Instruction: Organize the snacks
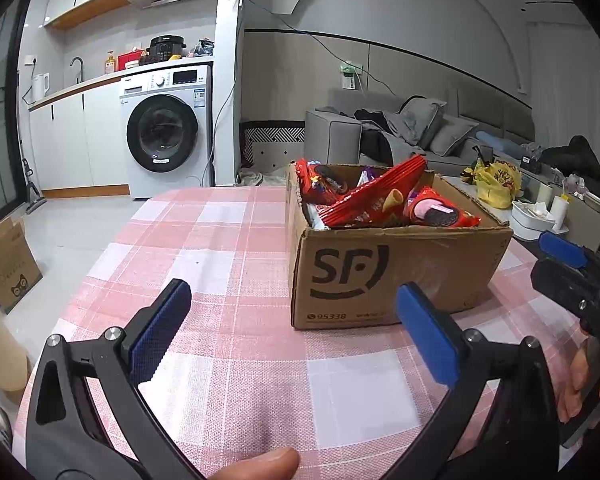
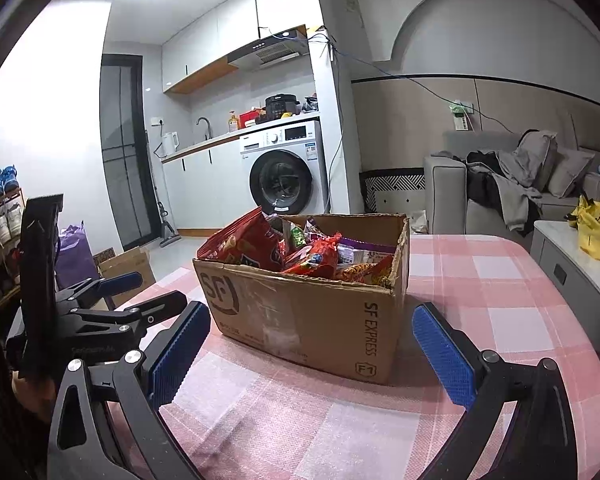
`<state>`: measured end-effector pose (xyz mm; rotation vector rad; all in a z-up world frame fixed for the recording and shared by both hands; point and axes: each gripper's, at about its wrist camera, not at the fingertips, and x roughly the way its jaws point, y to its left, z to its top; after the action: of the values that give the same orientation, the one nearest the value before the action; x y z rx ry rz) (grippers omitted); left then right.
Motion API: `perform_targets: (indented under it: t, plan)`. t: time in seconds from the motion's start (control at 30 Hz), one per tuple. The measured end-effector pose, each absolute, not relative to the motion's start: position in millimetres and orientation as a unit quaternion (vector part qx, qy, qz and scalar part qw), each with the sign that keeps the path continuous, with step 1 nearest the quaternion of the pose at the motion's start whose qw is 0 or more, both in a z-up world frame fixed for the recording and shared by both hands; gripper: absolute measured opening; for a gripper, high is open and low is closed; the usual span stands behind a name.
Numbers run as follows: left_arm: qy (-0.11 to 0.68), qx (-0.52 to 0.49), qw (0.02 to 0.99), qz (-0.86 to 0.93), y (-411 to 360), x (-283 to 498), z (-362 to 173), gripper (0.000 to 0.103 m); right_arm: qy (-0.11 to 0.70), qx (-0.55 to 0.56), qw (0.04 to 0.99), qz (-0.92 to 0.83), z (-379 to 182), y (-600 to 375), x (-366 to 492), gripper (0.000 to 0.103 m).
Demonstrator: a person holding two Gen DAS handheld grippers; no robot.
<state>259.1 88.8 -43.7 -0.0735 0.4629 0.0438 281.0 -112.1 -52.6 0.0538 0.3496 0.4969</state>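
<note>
An open cardboard box (image 1: pixel 396 272) stands on the bench (image 1: pixel 228 248), which is covered with a pink-and-white checked cloth, and it is heaped with snack packets (image 1: pixel 372 200), mostly red ones, some poking above its rim. The left gripper (image 1: pixel 294 328) hangs just short of the box's printed side, its blue-padded fingers (image 1: pixel 160 328) spread wide and holding nothing. The right gripper (image 2: pixel 312 348) faces a corner of the box from the other side, its fingers (image 2: pixel 444 356) likewise wide apart and empty.
</note>
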Motion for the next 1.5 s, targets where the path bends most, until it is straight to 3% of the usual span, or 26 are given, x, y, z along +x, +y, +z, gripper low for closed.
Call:
perform_targets:
  t: [1.5]
  plan:
    - [0.232,-0.046,0.971,0.024,90.8,263.5,-52.5,0.102,0.171,0.017,0.954,0.247,-57.1,-108.3,278.2,0.103]
